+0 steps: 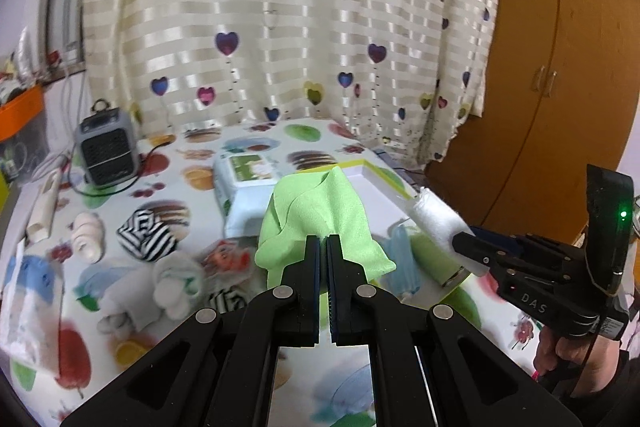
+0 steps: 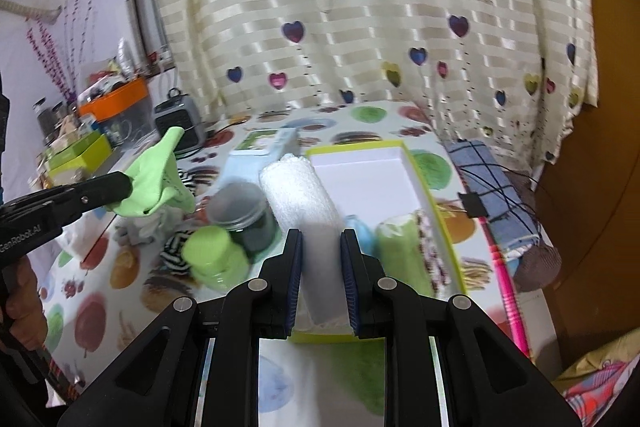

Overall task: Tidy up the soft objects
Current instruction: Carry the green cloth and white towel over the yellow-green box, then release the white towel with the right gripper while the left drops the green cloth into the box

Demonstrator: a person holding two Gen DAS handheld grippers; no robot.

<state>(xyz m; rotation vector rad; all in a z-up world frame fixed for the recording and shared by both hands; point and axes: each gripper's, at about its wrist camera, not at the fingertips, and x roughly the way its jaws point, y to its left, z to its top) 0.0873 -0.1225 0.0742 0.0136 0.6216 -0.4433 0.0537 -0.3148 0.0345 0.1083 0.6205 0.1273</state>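
Green cloth: we judge it limp; left gripper pinches a fold
White towel roll: springy; right gripper clamps its middle

Fluffy white towel, glossy curtain

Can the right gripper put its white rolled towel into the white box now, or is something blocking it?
Probably yes. The right gripper, shut on the white rolled towel, hangs at the white box, whose far half is bare; a green roll fills the near end.
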